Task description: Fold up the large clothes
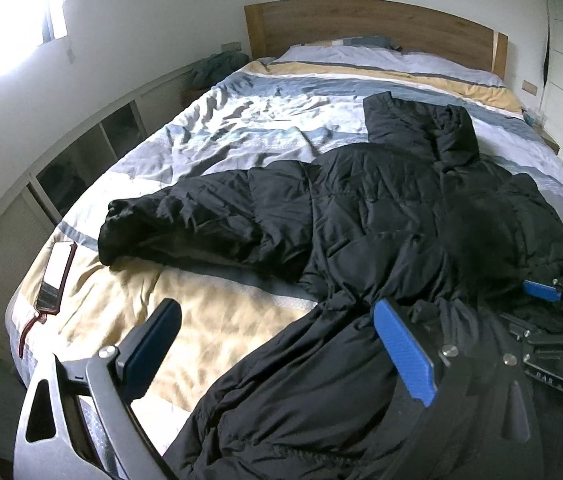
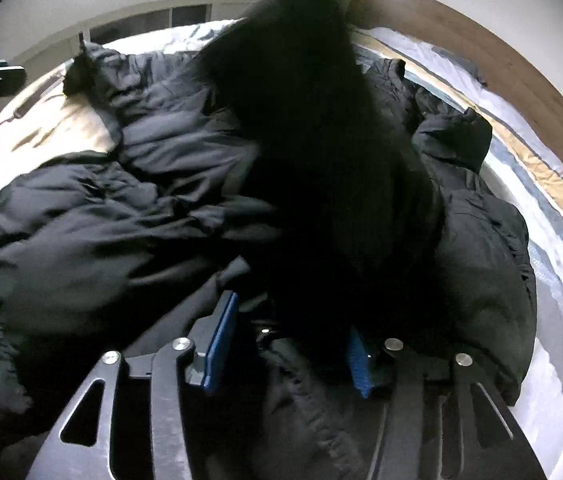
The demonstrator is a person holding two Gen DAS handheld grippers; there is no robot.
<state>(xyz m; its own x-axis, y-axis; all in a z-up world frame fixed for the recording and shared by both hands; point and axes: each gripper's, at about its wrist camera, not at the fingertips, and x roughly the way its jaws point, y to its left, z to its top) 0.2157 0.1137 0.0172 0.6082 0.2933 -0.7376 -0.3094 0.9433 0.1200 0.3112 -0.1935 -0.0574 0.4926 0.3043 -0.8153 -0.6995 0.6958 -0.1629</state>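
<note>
one black quilted puffer coat (image 1: 381, 216) sprawls across the striped bed (image 1: 209, 136), one sleeve flung toward the wooden headboard (image 1: 361, 24). the left gripper (image 1: 277, 344) is spread wide above the hem, released, likely lining up a grab. the right gripper (image 2: 285, 354) has dark fabric between its blue pads; whether it's clenched i cannot tell.

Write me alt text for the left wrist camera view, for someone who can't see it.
A black puffer jacket lies spread across a bed with a striped blue, white and tan duvet, one sleeve stretched toward the left. The left gripper is open over the jacket's near edge, gripping nothing. A phone lies near the bed's left edge, and a wooden headboard stands behind.
</note>
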